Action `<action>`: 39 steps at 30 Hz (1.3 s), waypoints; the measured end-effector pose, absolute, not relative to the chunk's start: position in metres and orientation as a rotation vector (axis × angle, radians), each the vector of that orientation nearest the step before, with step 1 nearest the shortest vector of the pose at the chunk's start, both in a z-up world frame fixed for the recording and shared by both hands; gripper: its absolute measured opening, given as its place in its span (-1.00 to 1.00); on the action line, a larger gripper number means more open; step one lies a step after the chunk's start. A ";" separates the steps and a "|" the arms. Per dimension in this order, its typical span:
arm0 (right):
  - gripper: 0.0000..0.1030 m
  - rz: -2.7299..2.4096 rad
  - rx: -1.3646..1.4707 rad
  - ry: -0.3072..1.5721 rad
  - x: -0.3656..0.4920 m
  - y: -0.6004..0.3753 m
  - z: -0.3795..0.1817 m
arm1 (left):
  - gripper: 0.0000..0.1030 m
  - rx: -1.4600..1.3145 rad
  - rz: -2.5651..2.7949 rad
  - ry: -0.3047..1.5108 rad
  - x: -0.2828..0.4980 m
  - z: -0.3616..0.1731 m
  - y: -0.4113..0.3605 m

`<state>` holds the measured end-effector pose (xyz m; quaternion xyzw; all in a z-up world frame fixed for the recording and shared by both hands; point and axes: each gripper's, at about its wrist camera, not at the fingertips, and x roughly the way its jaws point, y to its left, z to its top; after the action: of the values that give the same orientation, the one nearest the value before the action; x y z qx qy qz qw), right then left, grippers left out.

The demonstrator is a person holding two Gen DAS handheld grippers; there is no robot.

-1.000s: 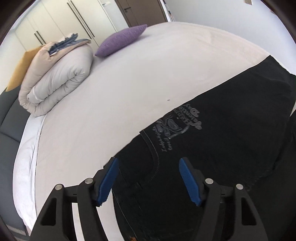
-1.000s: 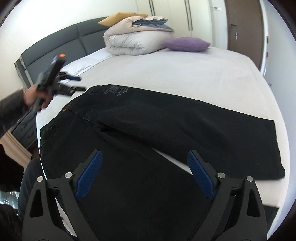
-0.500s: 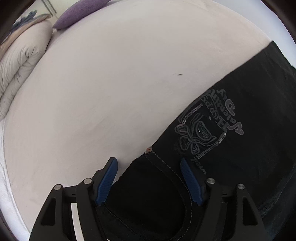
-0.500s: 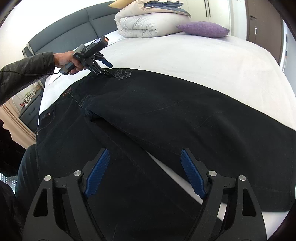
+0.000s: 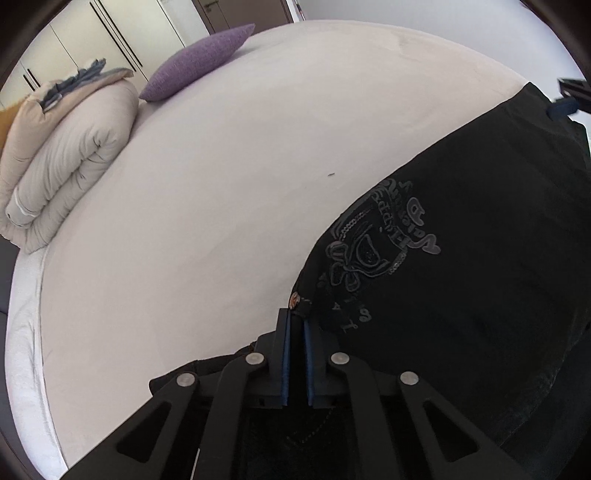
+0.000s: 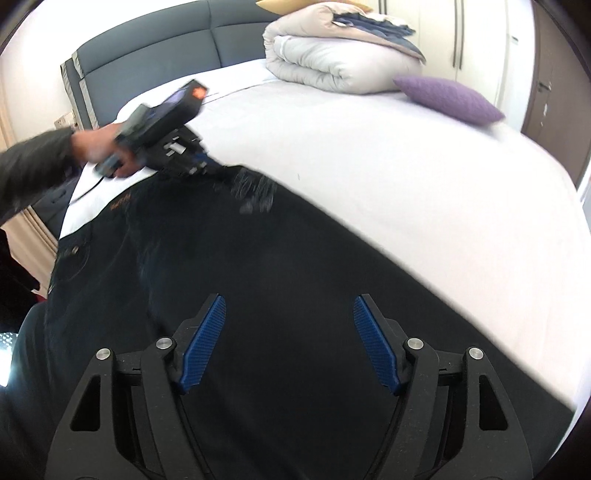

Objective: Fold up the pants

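Observation:
Black pants [image 5: 461, 236] with a grey printed emblem lie spread on the white bed [image 5: 221, 166]. My left gripper [image 5: 295, 325] is shut on the pants' edge by the rivet at the waist corner. It also shows in the right wrist view [image 6: 192, 162], held at the far left of the pants [image 6: 295, 258]. My right gripper [image 6: 290, 332] is open and empty, low over the middle of the black cloth. A fingertip of it shows at the far right of the left wrist view [image 5: 563, 107].
A rolled beige duvet [image 6: 332, 62] and a purple cushion [image 6: 447, 99] lie at the head of the bed. A grey headboard [image 6: 166, 74] stands behind. White wardrobes [image 5: 110, 33] and a dark door [image 6: 554, 81] line the wall.
My left gripper has shut on the waist corner of the pants. My right gripper has moved forward over the pants and stays open.

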<state>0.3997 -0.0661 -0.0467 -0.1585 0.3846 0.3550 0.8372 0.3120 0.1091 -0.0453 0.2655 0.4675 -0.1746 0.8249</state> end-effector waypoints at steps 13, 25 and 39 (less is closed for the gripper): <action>-0.13 0.801 -0.567 0.825 0.456 0.059 -0.055 | -0.89 0.549 -0.359 0.862 0.260 -0.025 0.126; -0.91 0.768 -0.758 0.835 0.460 0.105 -0.066 | -0.89 0.527 -0.357 0.840 0.277 -0.016 0.146; -0.96 0.683 -2.060 0.008 0.304 0.130 -0.165 | -0.94 0.814 -0.323 0.767 0.200 -0.025 0.128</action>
<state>0.3038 0.1295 -0.1649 -0.8396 0.0032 0.2781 0.4667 0.2004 0.1276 -0.0249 0.3843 0.3620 -0.1524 0.8355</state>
